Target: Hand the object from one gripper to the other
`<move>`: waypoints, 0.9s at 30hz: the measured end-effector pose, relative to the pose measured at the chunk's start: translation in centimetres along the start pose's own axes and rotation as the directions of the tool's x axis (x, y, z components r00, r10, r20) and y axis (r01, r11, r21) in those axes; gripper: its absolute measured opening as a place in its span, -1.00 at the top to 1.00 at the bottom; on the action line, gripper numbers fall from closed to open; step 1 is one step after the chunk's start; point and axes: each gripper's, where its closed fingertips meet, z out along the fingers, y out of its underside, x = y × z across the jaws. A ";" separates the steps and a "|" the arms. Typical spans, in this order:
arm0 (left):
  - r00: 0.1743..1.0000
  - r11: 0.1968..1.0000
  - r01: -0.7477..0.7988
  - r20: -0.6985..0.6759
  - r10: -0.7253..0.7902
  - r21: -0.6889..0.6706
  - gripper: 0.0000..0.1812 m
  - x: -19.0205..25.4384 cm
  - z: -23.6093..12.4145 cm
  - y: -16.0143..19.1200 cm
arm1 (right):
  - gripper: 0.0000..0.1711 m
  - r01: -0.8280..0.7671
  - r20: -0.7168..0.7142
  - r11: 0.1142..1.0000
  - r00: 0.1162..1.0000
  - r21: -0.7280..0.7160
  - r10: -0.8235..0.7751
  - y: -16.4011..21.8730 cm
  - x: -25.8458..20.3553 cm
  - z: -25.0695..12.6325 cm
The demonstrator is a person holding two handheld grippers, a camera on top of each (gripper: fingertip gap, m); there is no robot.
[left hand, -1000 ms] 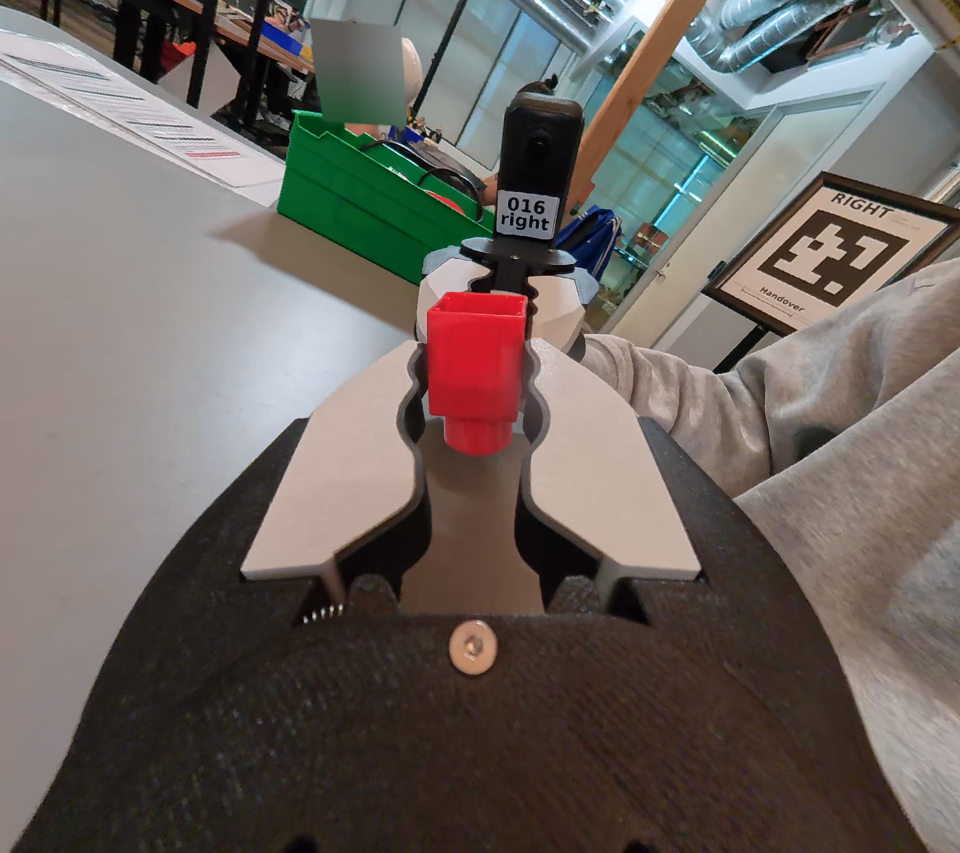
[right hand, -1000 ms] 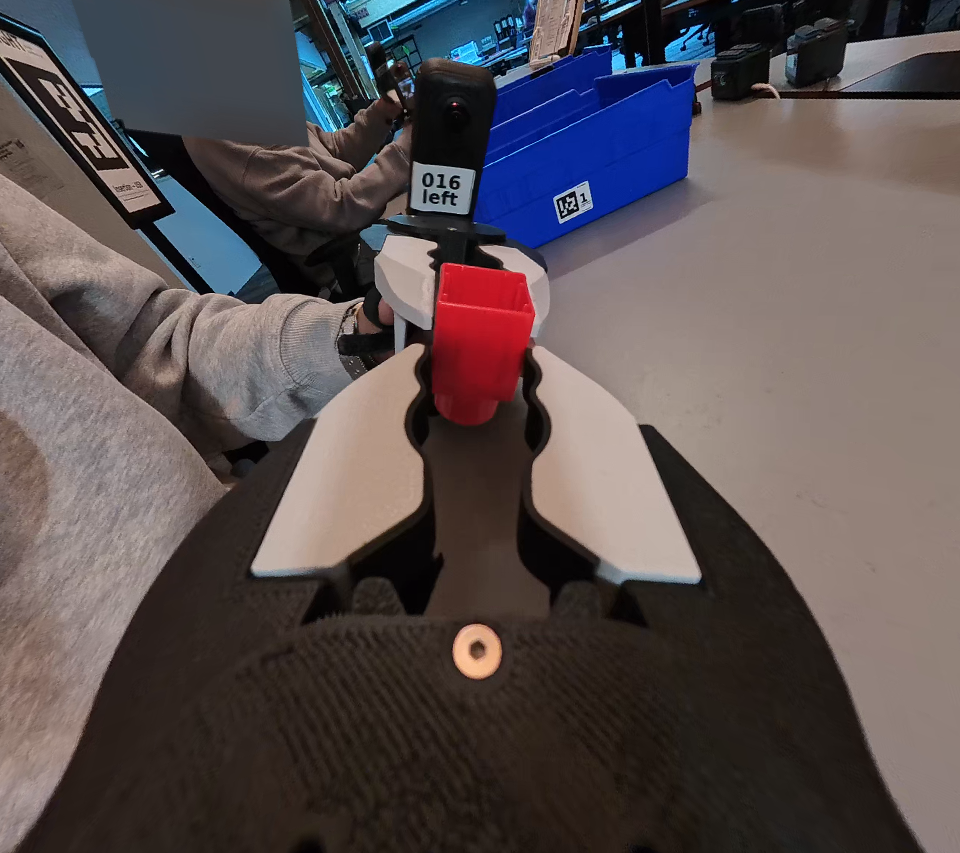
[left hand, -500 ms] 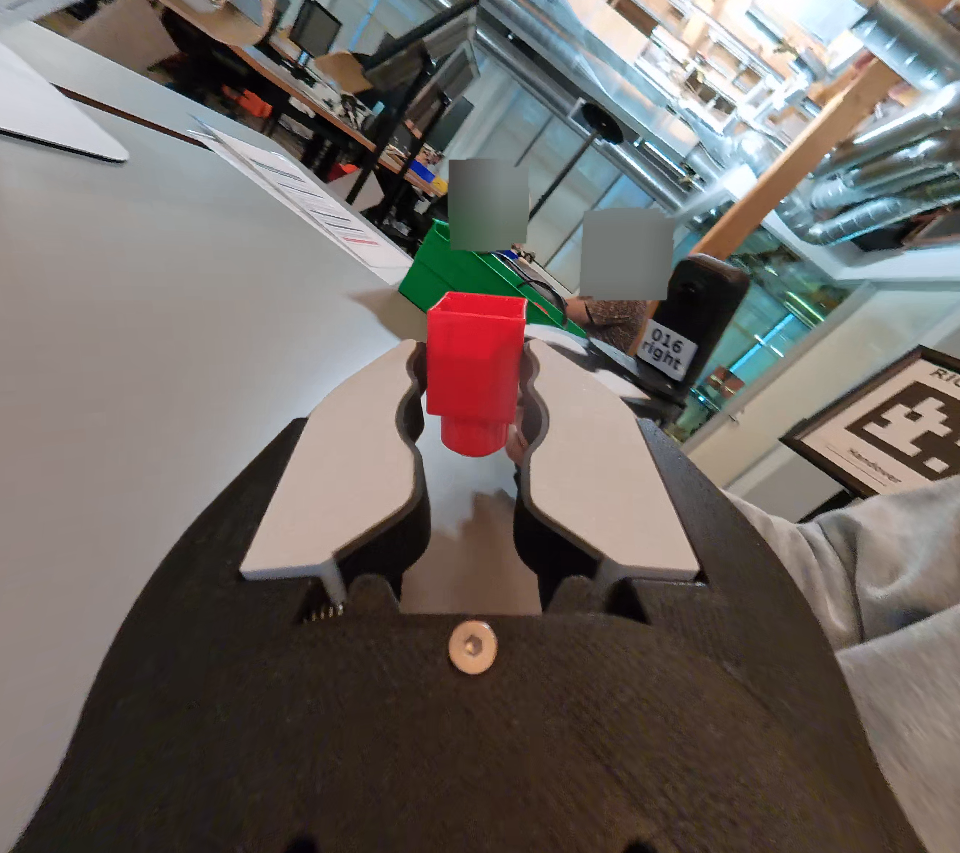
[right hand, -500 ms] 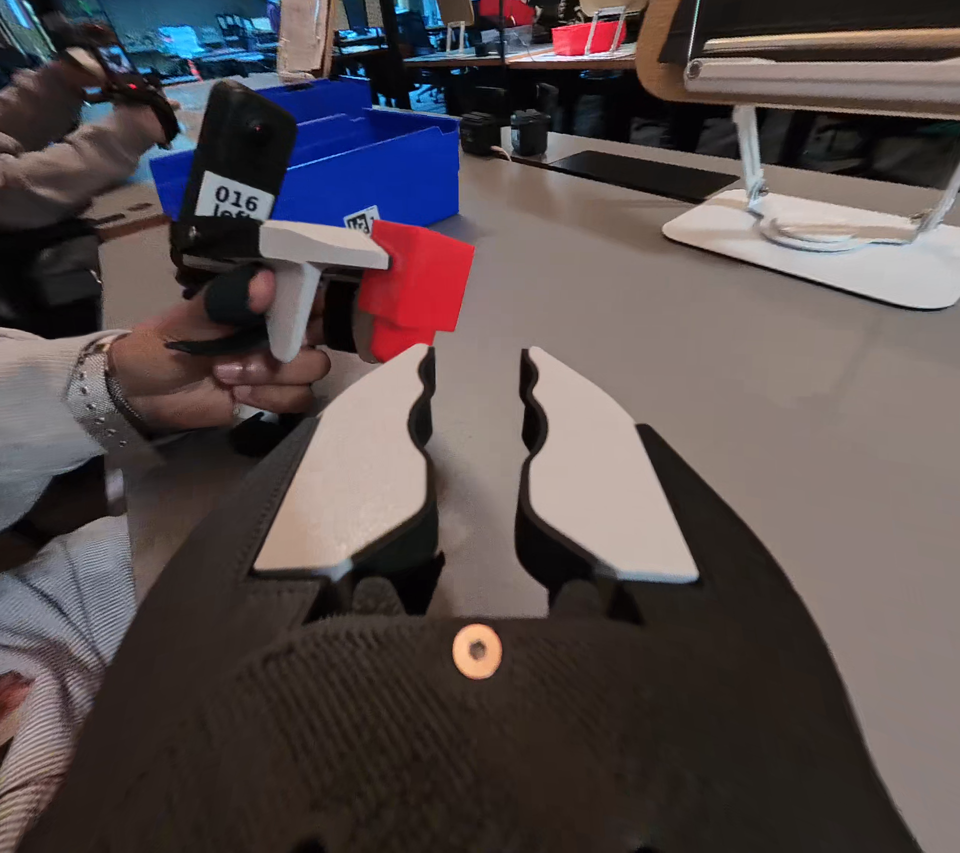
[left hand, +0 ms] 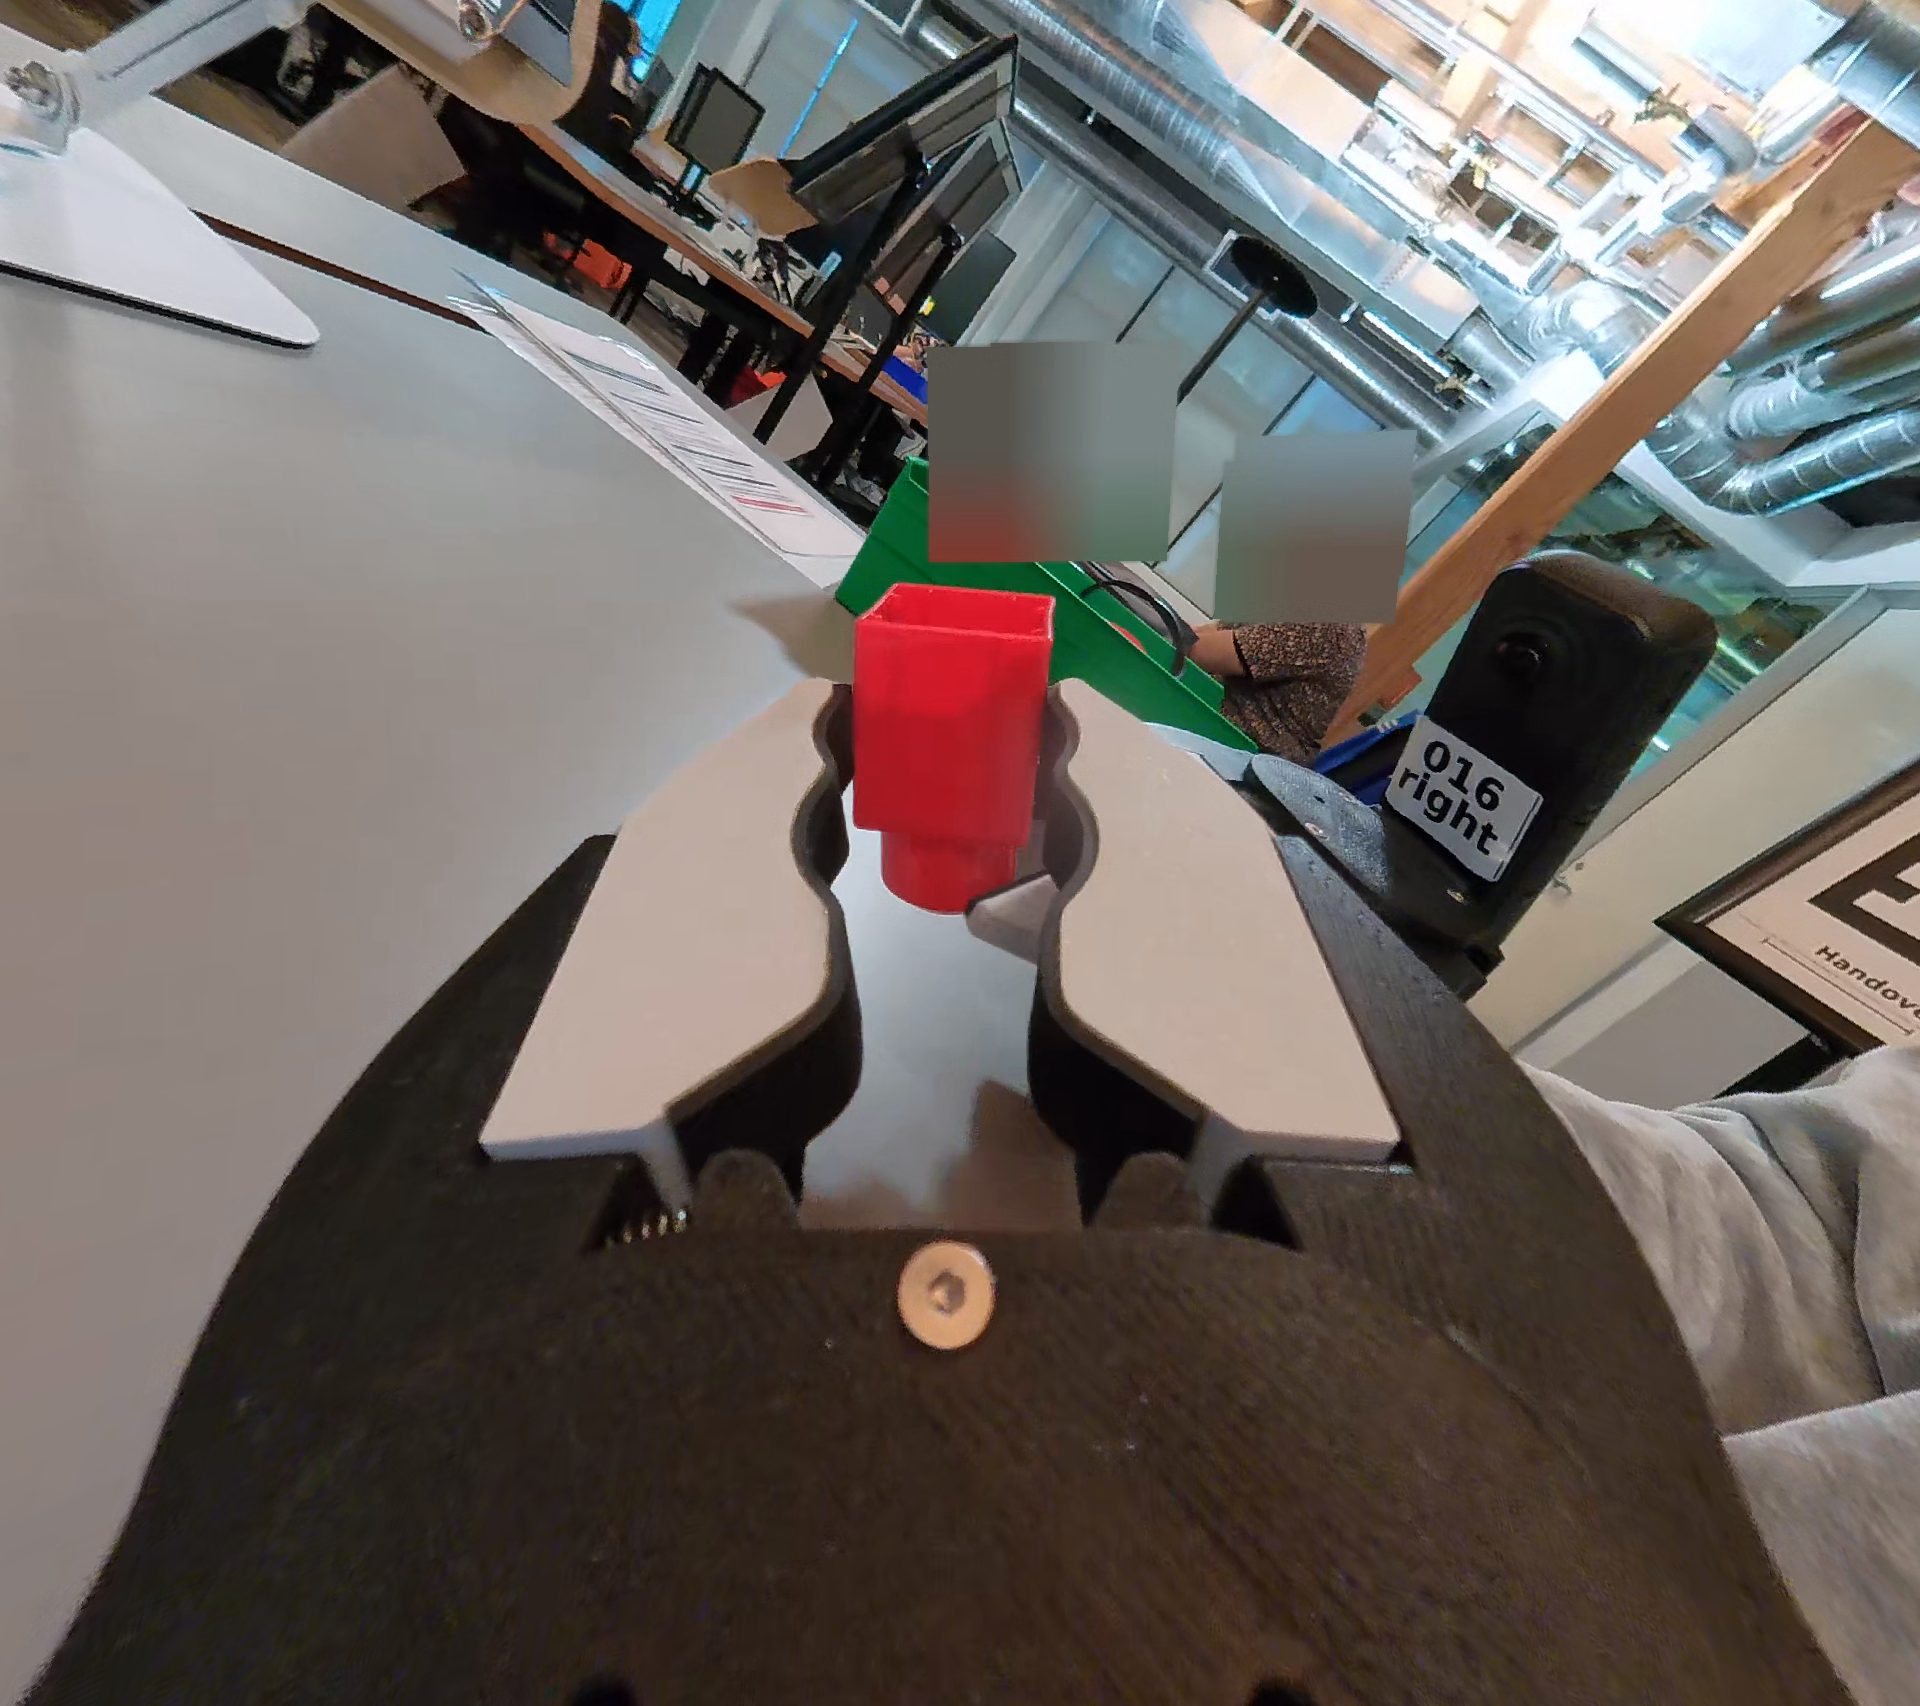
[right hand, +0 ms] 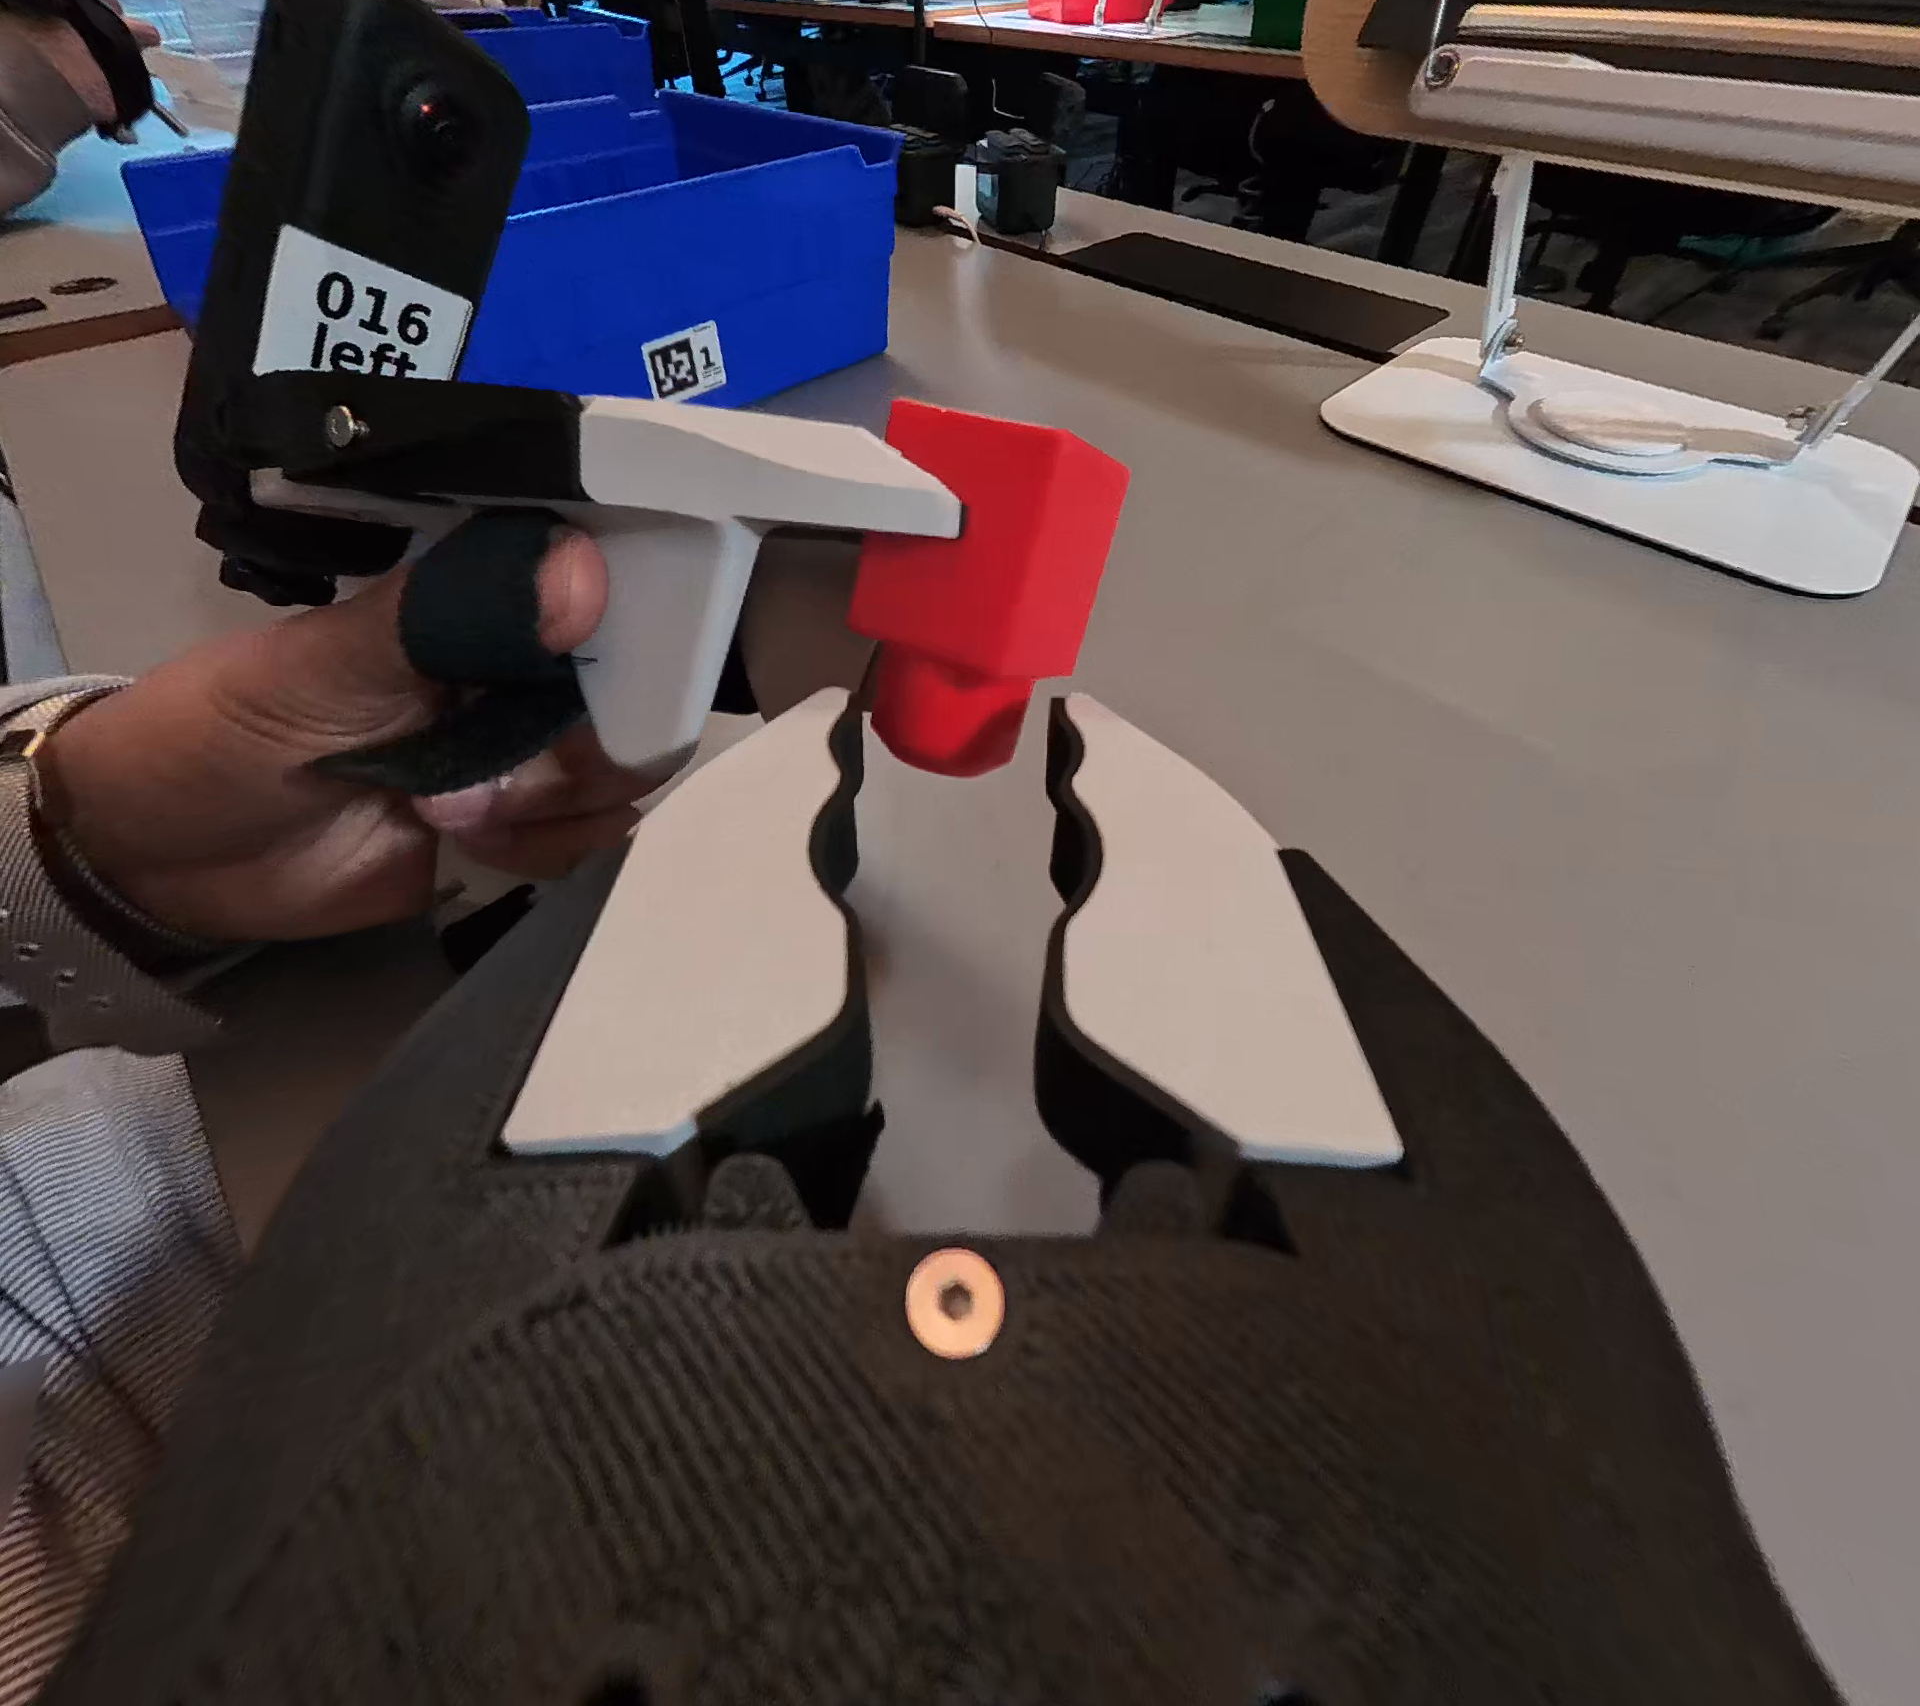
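Observation:
The red piece (left hand: 948,757) has a square hollow cup and a round stem. My left gripper (left hand: 945,698) is shut on its square body and holds it above the grey table (left hand: 312,721). In the right wrist view the left gripper (right hand: 920,529) comes in from the left, held by a hand, with the red piece (right hand: 997,555) at its tip. My right gripper (right hand: 951,711) is open. The stem hangs just at the mouth of its fingertips and is not clamped. One right fingertip (left hand: 1003,921) shows below the stem in the left wrist view.
A blue bin (right hand: 675,254) stands behind the left gripper. A white stand base (right hand: 1621,461) is on the table at the right. In the left wrist view there are a green bin (left hand: 1101,633), a paper sheet (left hand: 665,420) and a framed sign (left hand: 1829,939). Less than 4 cm separates the two grippers' tips.
One second ago both grippers faced each other on the red piece. The right gripper opened and swung aside. Since half a second ago it has closed in, so the stem is now at its open fingertips.

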 end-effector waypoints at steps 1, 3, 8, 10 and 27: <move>1.000 1.000 0.008 -0.011 -0.008 -0.003 0.63 0.2 0.1 0.2 | 0.61 0.005 -0.007 1.000 1.000 -0.002 -0.005 0.0 0.0 0.0; 1.000 1.000 0.016 -0.014 -0.016 0.002 0.62 0.4 0.2 0.3 | 0.64 0.009 -0.016 1.000 1.000 -0.007 -0.009 0.1 0.0 0.0; 0.999 1.000 0.027 -0.017 -0.027 -0.002 0.62 0.3 0.2 0.4 | 0.64 -0.020 -0.004 1.000 1.000 -0.014 0.020 0.2 0.1 0.0; 0.999 0.999 0.037 -0.020 -0.037 -0.002 0.62 0.3 0.2 0.4 | 0.65 -0.027 0.001 1.000 1.000 -0.015 0.027 0.2 0.1 0.0; 0.937 0.993 0.115 -0.328 -0.120 -0.034 0.34 4.0 -0.4 -0.6 | 0.65 -0.541 0.566 0.840 0.705 0.041 0.426 -3.6 -1.5 -2.5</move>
